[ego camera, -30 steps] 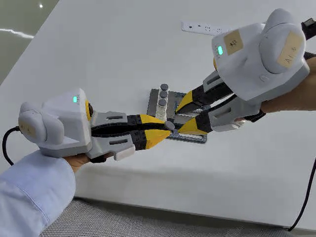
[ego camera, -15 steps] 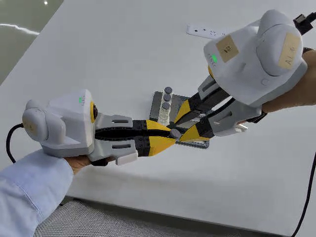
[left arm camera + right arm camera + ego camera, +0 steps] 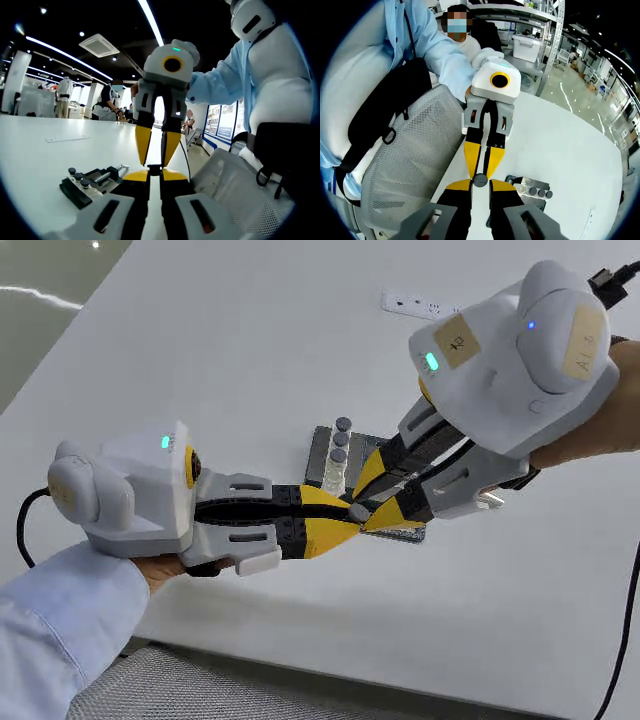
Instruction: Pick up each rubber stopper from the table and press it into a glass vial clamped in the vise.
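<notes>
Left gripper [image 3: 347, 514]: jaws drawn in to a narrow slit, pinching the rubber stopper [image 3: 480, 180] at the tips. Right gripper [image 3: 364, 508]: its tips meet the left's head-on and sit either side of the same stopper. Cannot tell whether it is gripping or merely flanking (looks like a hand-over in mid-air). The stopper is off the table [image 3: 200, 360], held at the near end of the vise [image 3: 316, 452].

Progress: three vials [image 3: 341, 439] in the vise row carry grey stoppers. The nearest vial [image 3: 333, 476] looks like bare glass with no stopper. Judged: three done, one stopper in hand, at least one seat left.

Room: both grippers crowd the near end of the vise, so the approach to the open vial is tight. The near table edge lies just below the grippers, with a mesh chair [image 3: 220, 690] beneath, so a dropped stopper could roll off. The far side is open up to the power strip [image 3: 414, 306].
</notes>
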`<action>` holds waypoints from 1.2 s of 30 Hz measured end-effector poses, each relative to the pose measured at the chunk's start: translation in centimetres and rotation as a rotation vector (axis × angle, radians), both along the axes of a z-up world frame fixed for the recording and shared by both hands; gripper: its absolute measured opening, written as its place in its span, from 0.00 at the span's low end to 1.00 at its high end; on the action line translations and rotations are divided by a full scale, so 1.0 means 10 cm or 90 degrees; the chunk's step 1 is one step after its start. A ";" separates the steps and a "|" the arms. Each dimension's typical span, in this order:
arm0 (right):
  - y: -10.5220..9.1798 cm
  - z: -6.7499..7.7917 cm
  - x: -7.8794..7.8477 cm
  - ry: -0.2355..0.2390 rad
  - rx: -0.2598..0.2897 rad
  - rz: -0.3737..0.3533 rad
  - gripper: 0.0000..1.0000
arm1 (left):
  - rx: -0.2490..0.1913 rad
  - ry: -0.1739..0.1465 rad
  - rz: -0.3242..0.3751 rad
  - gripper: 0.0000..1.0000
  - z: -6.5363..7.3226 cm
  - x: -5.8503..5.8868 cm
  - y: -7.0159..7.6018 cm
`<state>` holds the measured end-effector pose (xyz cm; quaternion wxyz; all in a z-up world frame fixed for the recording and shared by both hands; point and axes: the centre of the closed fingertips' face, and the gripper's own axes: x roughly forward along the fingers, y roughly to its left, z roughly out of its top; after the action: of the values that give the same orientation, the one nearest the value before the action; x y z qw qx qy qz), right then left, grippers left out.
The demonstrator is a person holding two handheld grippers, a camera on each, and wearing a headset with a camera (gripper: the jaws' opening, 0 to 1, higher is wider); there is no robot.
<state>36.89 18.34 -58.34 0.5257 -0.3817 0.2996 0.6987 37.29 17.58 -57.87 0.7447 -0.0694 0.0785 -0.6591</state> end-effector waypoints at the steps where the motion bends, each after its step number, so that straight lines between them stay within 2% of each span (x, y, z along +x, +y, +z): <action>1: 0.01 0.01 -0.01 0.001 0.001 0.002 0.10 | -0.001 0.000 -0.001 0.01 0.00 0.00 0.00; 15: 0.00 0.01 -0.01 0.000 -0.007 0.021 0.08 | 0.001 -0.004 -0.004 0.01 0.01 0.01 0.00; 22: -0.02 -0.02 0.00 -0.006 -0.029 0.020 0.07 | 0.008 -0.014 -0.002 0.01 -0.01 0.02 -0.02; 23: -0.02 -0.04 0.01 -0.010 -0.034 0.022 0.06 | 0.011 -0.006 0.003 0.01 -0.03 0.03 -0.02; 26: -0.02 -0.05 0.02 -0.011 -0.040 0.022 0.06 | 0.015 -0.006 0.006 0.02 -0.04 0.03 -0.02; 28: -0.01 -0.05 0.03 -0.014 -0.043 0.022 0.06 | 0.017 0.006 0.019 0.02 -0.05 0.05 -0.01; 32: 0.01 -0.04 0.05 -0.019 -0.043 0.017 0.06 | 0.030 0.015 0.041 0.14 -0.11 0.11 0.03; 34: 0.01 -0.04 0.09 -0.028 -0.048 0.011 0.06 | 0.045 0.006 0.057 0.16 -0.15 0.14 0.07; 36: 0.02 -0.04 0.12 -0.032 -0.055 0.005 0.06 | 0.061 0.004 0.079 0.23 -0.20 0.19 0.11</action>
<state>38.09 18.52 -58.75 0.5137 -0.4227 0.3145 0.6772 39.20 18.68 -59.90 0.7865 -0.0406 0.1074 -0.6068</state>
